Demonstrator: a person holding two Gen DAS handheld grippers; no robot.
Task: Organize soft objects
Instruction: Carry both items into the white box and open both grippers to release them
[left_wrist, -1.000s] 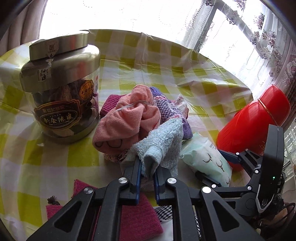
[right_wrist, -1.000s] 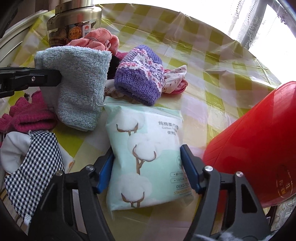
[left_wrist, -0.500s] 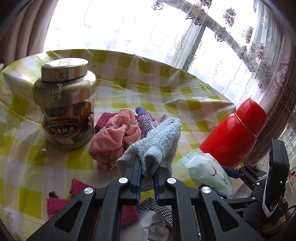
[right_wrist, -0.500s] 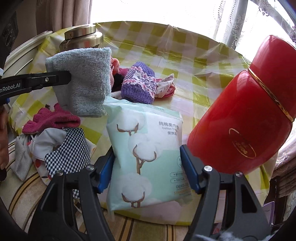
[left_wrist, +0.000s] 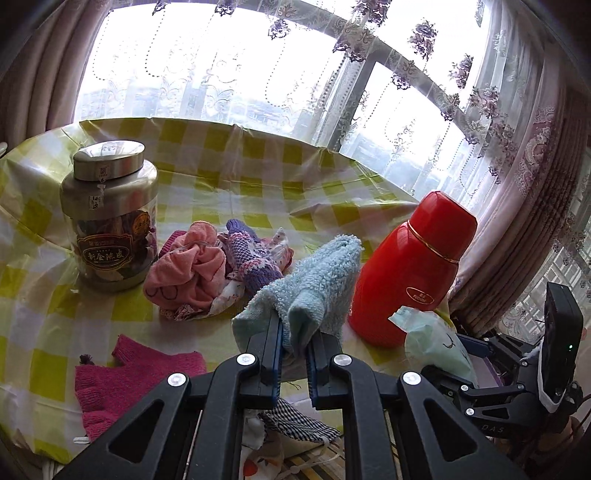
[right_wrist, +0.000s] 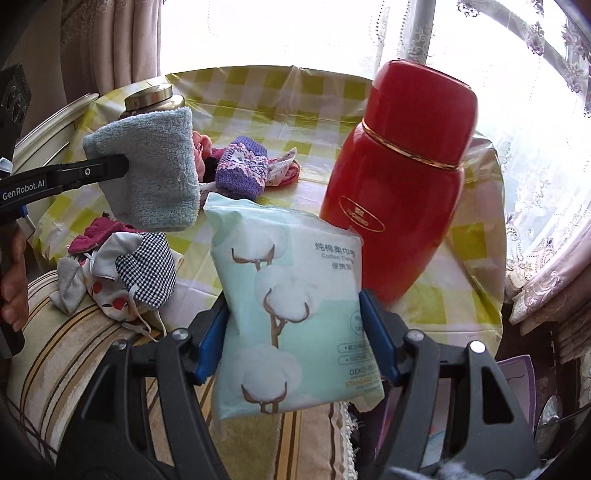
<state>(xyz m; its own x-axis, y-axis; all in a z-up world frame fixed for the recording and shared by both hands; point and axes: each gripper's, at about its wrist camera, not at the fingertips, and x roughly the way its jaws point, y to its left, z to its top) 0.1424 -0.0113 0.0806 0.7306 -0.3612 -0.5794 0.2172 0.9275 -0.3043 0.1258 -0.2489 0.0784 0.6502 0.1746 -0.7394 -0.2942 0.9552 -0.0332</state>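
Steel-lidded jar (left_wrist: 109, 218) holds dark dried pieces.

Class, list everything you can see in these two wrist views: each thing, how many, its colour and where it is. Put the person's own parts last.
blue towel: one, light blue, in the left gripper
tissue pack: one, mint green with cotton print, in the right gripper
flask: one, red, upright on the table's right side
jar: one, silver-lidded, far left of table
pink cloth: one, beside the jar
knitted mitten: one, purple, mid-table
magenta knit: one, near edge
checked pouch: one, black-and-white, near edge
tablecloth: one, yellow-and-white check
left gripper: black, shut on towel
right gripper: black, clamping the pack
hand: one, far left
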